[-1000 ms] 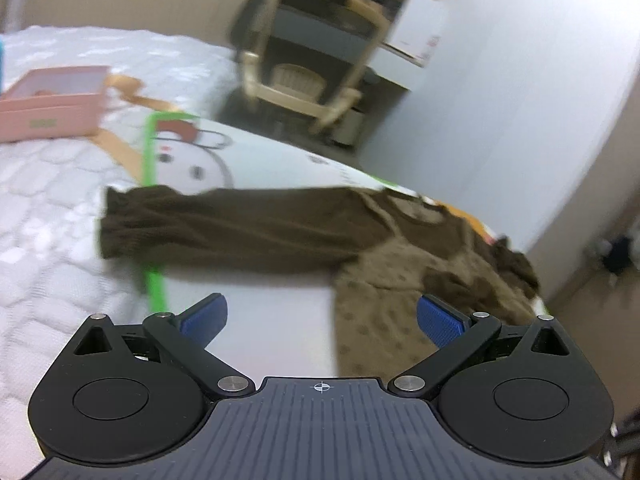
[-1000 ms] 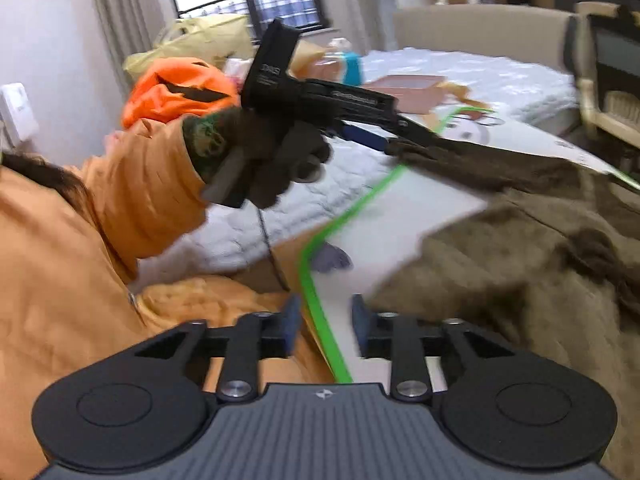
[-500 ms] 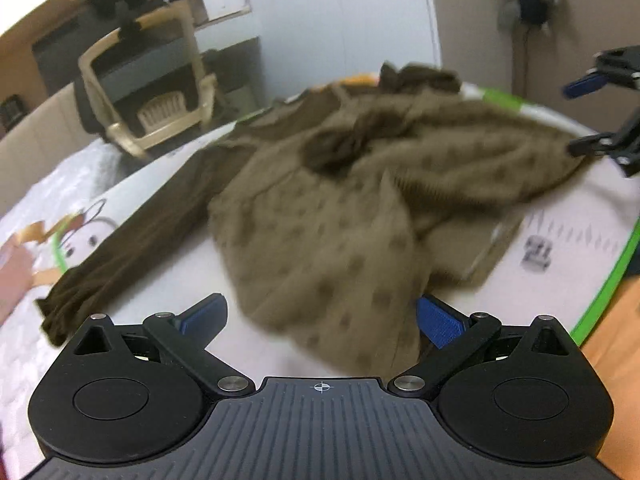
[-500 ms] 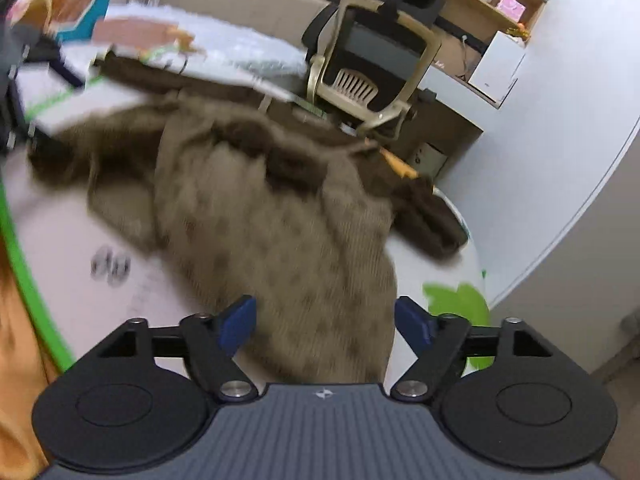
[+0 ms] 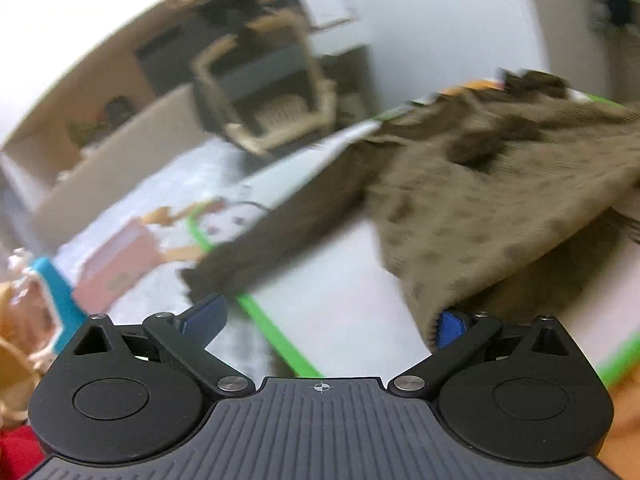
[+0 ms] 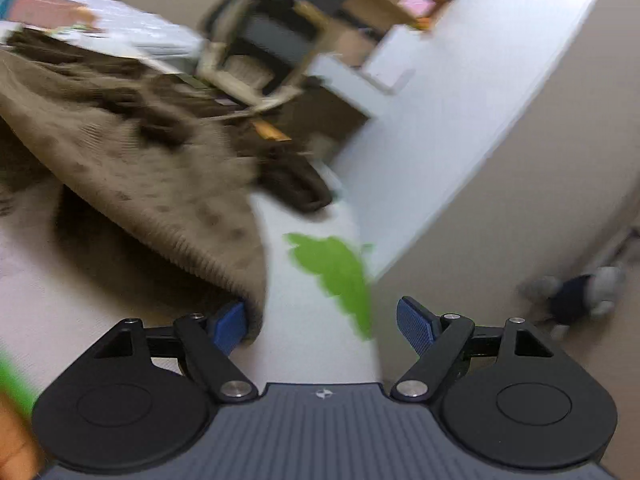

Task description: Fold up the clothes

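Left claw [image 5: 326, 322], right claw [image 6: 320, 326] both spread; sweater [image 5: 480, 200] hem at pads, blurred.

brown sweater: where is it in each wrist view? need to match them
Left wrist: the brown sweater fills the right half, hem corner by the right blue pad.
Right wrist: the sweater fills the left half, hem corner by the left blue pad.
Shared landmark: beige chair, behind the sweater in both.
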